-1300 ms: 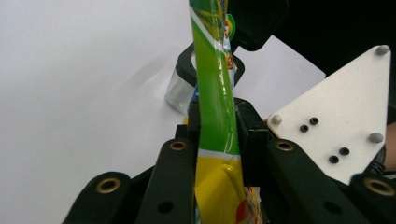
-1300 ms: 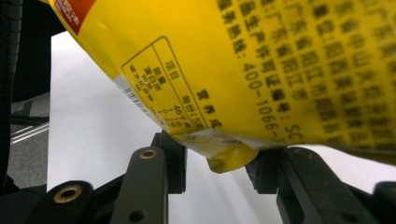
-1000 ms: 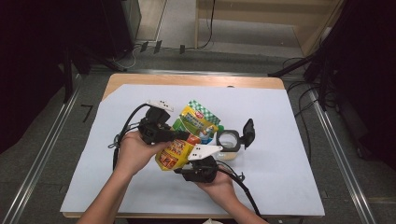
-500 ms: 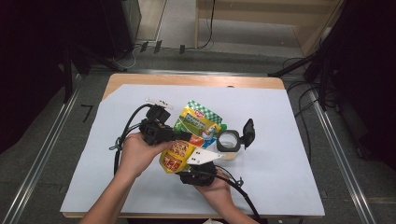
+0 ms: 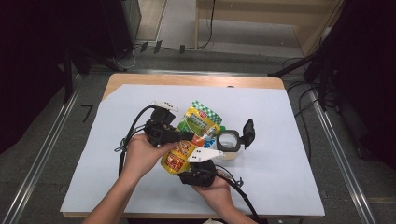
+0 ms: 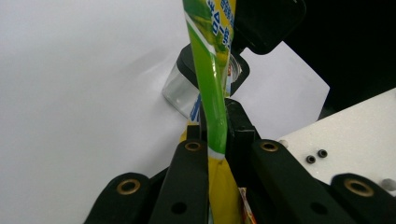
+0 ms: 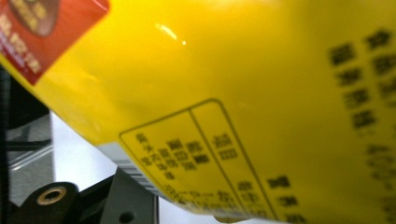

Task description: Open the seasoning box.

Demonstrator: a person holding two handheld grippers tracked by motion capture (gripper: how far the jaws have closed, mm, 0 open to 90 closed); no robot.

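A yellow-and-green printed pouch (image 5: 195, 133) is held up over the middle of the white sheet. My left gripper (image 5: 188, 136) comes in from the left and is shut on the pouch's thin edge (image 6: 214, 100); in the left gripper view (image 6: 215, 122) both jaws press flat against it. My right gripper (image 5: 192, 164) sits just under the pouch's lower end, held from below by a hand. The pouch's yellow back (image 7: 243, 93) fills most of the right gripper view; one black jaw shows at the lower left and the grip itself is hidden.
A clear jar (image 5: 228, 142) with its black flip lid (image 5: 249, 133) standing open rests on the sheet just right of the pouch, also behind it as the jar (image 6: 183, 91). The white sheet (image 5: 280, 121) covers a wooden table (image 5: 187, 80). Cables trail from both grippers.
The right hand has shifted slightly under the pouch's lower end. The left gripper, the pouch and the jar have hardly moved.
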